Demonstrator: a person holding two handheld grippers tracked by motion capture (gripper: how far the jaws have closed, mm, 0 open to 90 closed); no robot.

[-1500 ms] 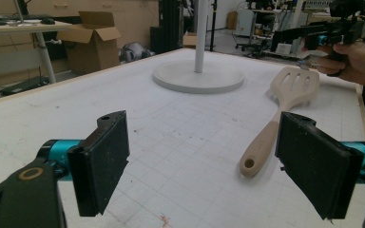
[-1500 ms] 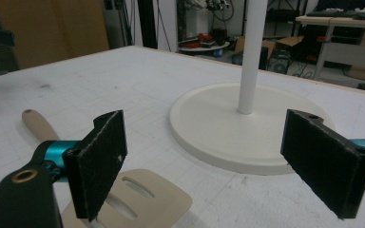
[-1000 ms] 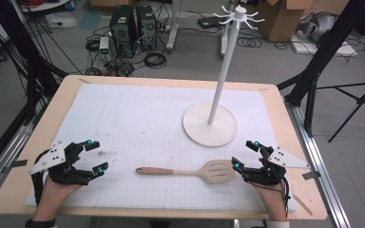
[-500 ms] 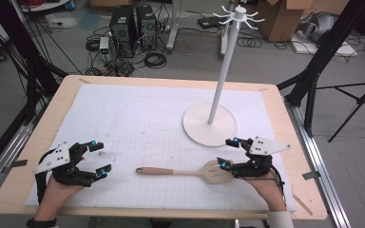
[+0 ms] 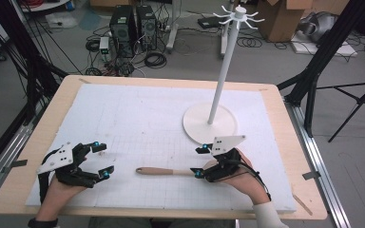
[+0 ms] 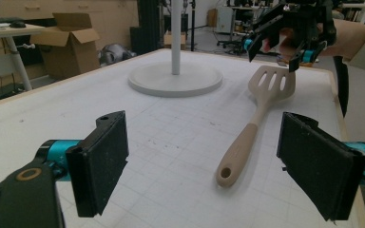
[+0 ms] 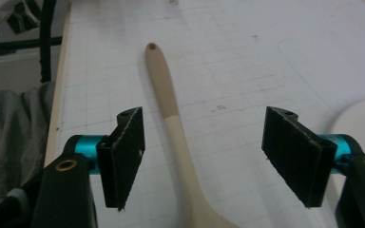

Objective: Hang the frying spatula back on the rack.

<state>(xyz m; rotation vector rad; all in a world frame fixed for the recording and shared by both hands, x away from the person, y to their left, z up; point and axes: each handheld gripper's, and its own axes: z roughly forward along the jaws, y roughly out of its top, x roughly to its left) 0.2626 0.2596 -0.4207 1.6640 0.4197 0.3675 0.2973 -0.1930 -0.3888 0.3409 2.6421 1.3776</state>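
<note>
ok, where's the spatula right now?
The wooden spatula lies flat on the white mat near the front edge of the high view, handle toward the left gripper. Its slotted head sits under the right gripper, just in front of the stand's round base.

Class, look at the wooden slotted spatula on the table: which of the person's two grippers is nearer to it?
Right. The right gripper hangs over the spatula near its head, open jaws closing either side of the neck without touching. The left gripper rests apart, open, beyond the handle's end.

Spatula [image 5: 171,171] head hidden beneath the right gripper [image 5: 200,162] in the high view, cut off in the right gripper view.
</note>
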